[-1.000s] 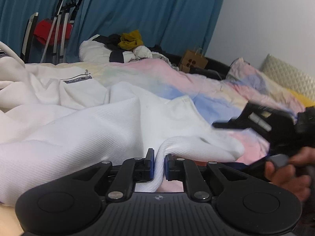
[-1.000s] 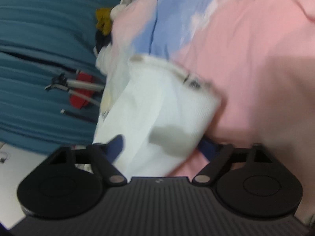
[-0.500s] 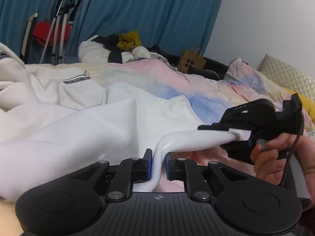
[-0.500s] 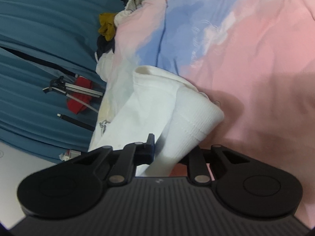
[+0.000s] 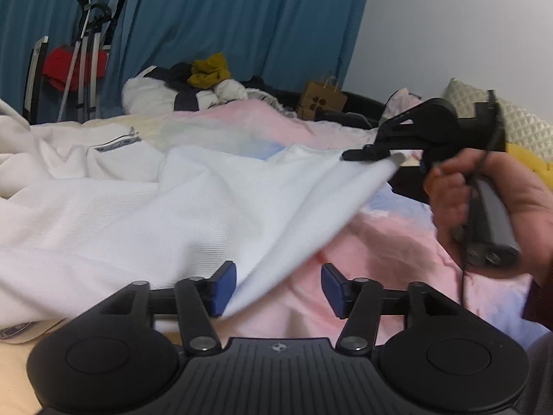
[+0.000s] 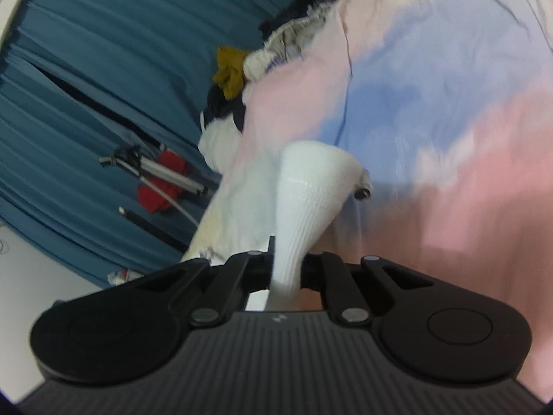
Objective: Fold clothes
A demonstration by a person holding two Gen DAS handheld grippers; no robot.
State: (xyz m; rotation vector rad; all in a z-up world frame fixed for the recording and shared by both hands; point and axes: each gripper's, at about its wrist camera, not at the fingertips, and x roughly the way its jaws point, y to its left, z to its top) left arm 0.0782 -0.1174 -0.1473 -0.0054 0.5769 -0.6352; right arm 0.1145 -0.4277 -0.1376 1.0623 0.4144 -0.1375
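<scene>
White sweatshirt (image 5: 145, 214) spread on the pastel bedspread (image 5: 380, 252), cuff (image 6: 304, 207) pinched by right gripper (image 6: 287, 269) fingers, left gripper (image 5: 278, 288) fingers just spread, fabric draped between, clothes heap (image 5: 193, 86) behind, by the teal curtain (image 5: 242, 17).

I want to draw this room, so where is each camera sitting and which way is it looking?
Left wrist view: sits on the left gripper, looks across the bed toward the blue curtain; shows its open gripper, just opened, and the hand holding the right gripper.
Right wrist view: sits on the right gripper, rolled sideways, looks along the bed; shows its gripper shut on the white garment.
Both share: white garment, curtain, mustard cloth, red cloth.
</scene>
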